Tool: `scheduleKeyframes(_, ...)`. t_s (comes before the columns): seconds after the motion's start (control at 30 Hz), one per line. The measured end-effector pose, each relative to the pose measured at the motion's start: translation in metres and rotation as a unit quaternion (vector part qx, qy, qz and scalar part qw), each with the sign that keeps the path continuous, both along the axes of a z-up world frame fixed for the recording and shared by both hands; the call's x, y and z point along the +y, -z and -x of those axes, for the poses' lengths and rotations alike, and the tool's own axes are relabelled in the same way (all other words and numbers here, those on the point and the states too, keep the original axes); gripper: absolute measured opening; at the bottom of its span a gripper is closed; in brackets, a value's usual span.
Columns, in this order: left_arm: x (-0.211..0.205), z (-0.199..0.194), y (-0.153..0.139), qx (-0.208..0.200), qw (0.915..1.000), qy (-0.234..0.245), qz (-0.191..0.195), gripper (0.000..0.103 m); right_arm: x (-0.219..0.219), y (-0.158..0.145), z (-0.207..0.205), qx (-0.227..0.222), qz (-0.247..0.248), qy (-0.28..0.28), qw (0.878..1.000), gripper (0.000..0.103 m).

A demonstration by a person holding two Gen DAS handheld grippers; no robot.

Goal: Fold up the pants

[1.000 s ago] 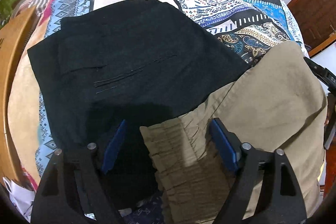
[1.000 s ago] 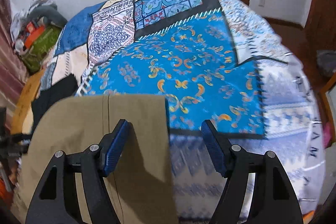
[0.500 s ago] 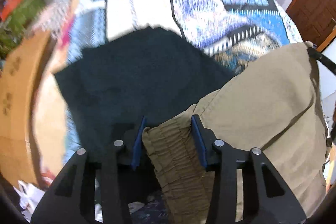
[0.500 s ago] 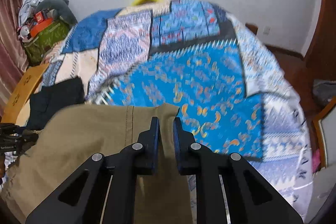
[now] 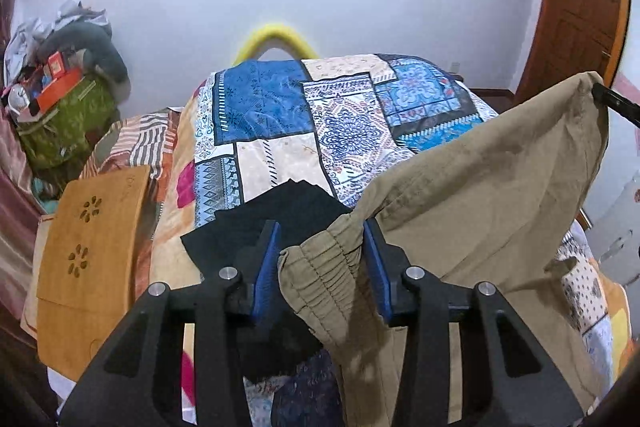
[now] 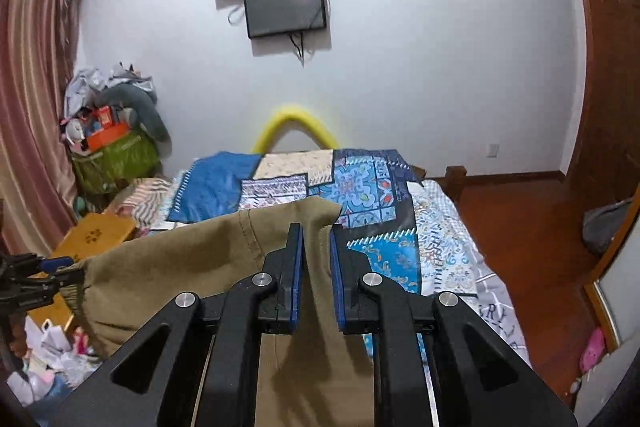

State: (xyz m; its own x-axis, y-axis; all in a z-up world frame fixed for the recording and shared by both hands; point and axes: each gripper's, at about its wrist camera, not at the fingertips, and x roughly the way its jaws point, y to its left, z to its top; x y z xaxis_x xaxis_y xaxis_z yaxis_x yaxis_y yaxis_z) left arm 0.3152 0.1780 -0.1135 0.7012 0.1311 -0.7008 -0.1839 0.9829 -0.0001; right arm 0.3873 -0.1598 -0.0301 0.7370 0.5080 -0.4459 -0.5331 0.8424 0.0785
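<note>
Left hand-held gripper [image 5: 322, 267] clamped on the pants [image 5: 480, 211] waistband; right hand-held gripper [image 6: 316, 267] pinched tight on the far corner. Hanging in the air above the bed [image 5: 280, 131]. Could slip out and crumple if tugged too hard.

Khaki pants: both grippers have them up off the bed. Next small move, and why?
Probably carry the khaki pants forward and lower the hanging end onto the patchwork bedspread. The left gripper clamps the elastic waistband, the right gripper the other end, and the cloth sags between them. The folded black garment lies under the left side, so shifting right seems wise.
</note>
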Motion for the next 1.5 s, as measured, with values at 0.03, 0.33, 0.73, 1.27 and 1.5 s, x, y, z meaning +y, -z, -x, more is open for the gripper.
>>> scheduleKeyframes(0.03,-0.003,0.006,-0.001,-0.002,1.0,0.003,-0.003,0.042,-0.004,0.0,0.008,0.001,0.0,-0.002,1.0,0.011)
scheduleKeyframes(0.33,-0.041,0.077,0.01,-0.002,0.9983,0.055,-0.021,0.029,-0.046,0.025,0.085,0.024,0.022,0.0,0.999,0.011)
scheduleKeyframes(0.73,-0.063,0.147,0.056,0.036,0.9961,0.08,-0.006,0.029,-0.075,0.078,0.158,0.097,0.011,0.002,0.995,0.012)
scheduleKeyframes(1.27,-0.059,0.196,0.083,0.065,0.997,0.039,0.016,0.038,-0.099,0.149,0.226,0.194,0.051,0.028,0.979,0.016)
scheduleKeyframes(1.5,-0.055,0.202,0.058,0.042,0.9985,0.034,-0.008,0.066,-0.12,0.143,0.24,0.206,0.047,0.062,0.975,0.016)
